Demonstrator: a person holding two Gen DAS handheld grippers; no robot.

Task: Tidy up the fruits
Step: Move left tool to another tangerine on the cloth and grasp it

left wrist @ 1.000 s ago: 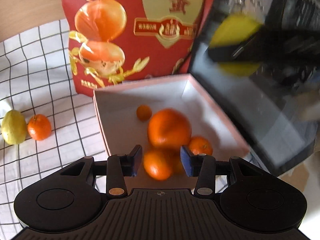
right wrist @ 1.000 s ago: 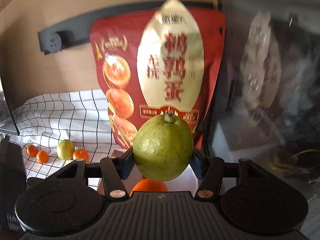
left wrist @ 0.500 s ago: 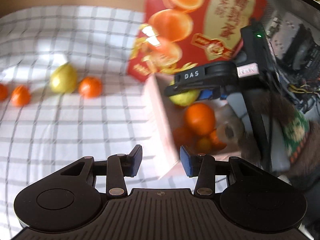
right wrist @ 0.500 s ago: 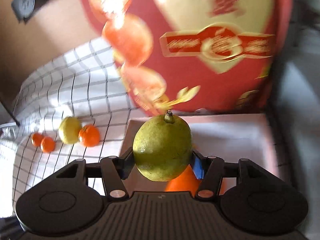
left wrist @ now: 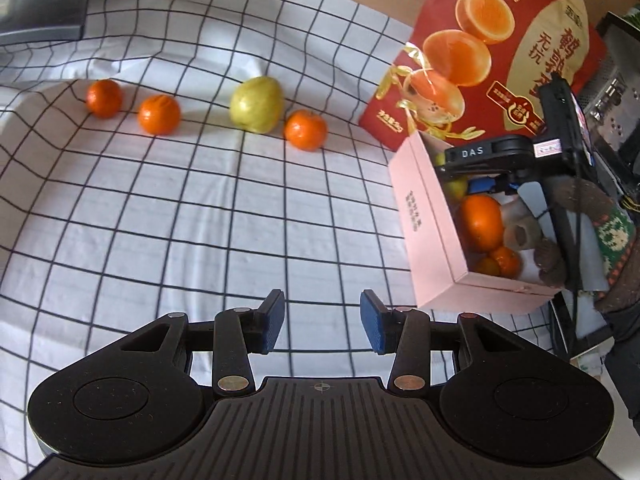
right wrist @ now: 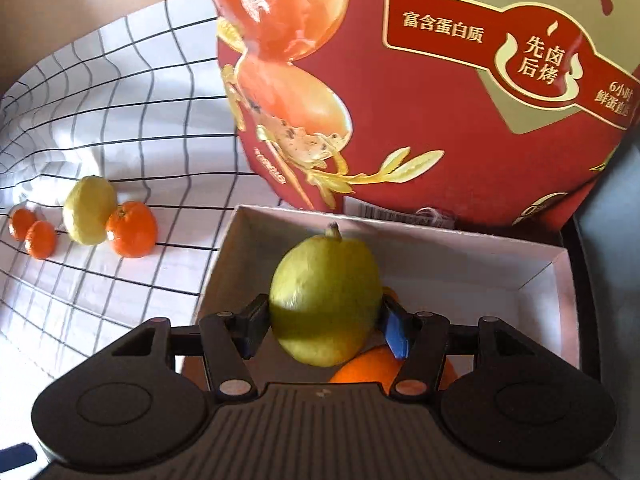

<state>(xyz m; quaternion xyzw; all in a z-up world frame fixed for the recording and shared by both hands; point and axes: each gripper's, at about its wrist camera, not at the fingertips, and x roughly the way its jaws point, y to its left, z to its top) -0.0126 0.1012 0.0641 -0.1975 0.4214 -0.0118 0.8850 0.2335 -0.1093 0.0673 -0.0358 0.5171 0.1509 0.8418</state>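
both views: right jaws pinch pear over box; left jaws spread, empty.

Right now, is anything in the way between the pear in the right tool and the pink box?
Nothing visible blocks it. The pear, clamped in the right tool, hangs over the open pink box; only a large orange lies beneath it.

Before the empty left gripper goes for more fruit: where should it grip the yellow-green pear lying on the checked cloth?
Grip the yellow-green pear across its wide belly, coming down from above. An orange mandarin sits close on its right, so one finger needs the narrow gap there; the other side is free.
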